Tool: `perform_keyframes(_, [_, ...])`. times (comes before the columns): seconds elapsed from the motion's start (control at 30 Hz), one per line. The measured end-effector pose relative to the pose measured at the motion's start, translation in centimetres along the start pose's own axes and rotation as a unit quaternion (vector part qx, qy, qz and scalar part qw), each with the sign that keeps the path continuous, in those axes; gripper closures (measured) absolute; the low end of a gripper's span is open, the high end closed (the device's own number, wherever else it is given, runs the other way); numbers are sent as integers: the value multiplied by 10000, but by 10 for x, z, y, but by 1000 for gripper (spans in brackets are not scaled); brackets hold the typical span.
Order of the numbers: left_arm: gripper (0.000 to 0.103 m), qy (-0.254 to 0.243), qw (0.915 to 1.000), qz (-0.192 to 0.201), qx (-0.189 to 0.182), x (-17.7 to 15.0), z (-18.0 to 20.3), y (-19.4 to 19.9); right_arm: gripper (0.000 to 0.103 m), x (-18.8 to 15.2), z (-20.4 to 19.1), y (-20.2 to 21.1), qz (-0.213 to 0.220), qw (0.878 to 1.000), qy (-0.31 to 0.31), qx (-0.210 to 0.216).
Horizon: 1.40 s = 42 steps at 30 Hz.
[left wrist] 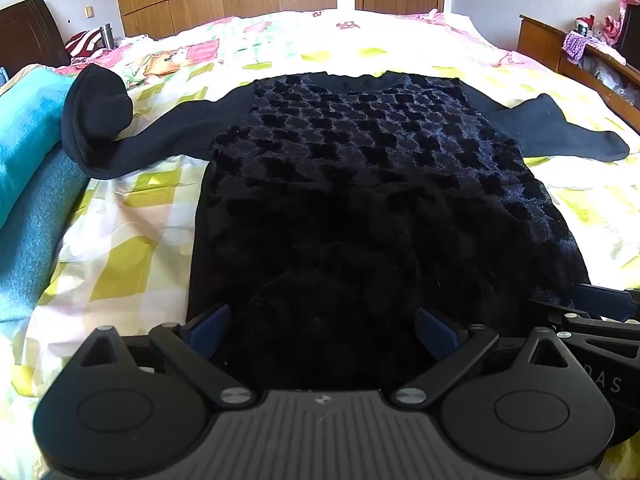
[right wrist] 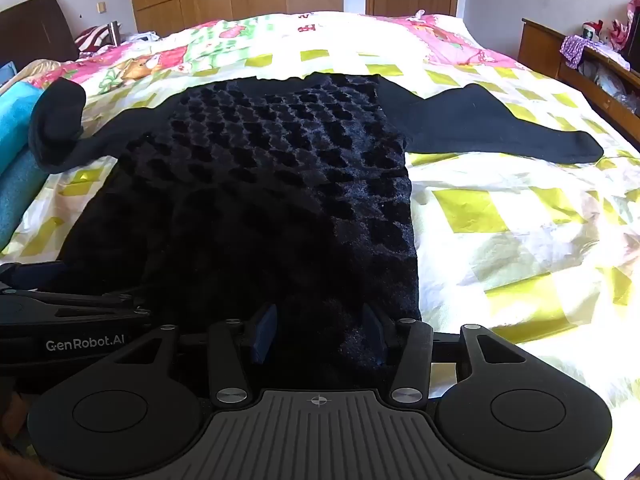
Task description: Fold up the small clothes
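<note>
Black long-sleeved velvet top with embossed check front (left wrist: pixel 360 168) lies flat on yellow-checked bed quilt (left wrist: pixel 132 264), hem at near edge, collar toward far edge; long axis runs straight away from both grippers.

Left gripper (left wrist: pixel 324 330): jaws wide, over hem's left part, gripping nothing.

Right gripper (right wrist: pixel 320 336): jaws narrower, astride hem near right corner; grip on cloth cannot be told.

Both equally near the hem.

Left sleeve cuff (left wrist: pixel 96 108) curled over beside teal blanket (left wrist: pixel 28 184).

No containers involved.

Below your left tool (left wrist: pixel 322 332) and right tool (right wrist: pixel 318 334) the black top's (left wrist: pixel 360 184) near hem is hidden behind their bodies, so you cannot tell whether the pads touch cloth, and the shelf clutter (left wrist: pixel 592 36) far right stays unreadable.
</note>
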<state>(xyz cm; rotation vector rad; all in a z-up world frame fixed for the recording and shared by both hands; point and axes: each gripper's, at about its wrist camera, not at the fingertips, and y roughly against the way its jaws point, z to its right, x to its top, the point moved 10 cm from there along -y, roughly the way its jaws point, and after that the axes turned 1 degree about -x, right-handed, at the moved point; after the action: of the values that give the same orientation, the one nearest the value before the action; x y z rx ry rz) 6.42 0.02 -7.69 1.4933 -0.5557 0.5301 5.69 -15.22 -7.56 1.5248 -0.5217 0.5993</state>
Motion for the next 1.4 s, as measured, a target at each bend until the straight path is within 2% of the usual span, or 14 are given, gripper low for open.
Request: perform_keyframes(1.4, [0,41,10000,-4,36,-1,-1,-1,55,-1,6,1,39,10000,-69,-60])
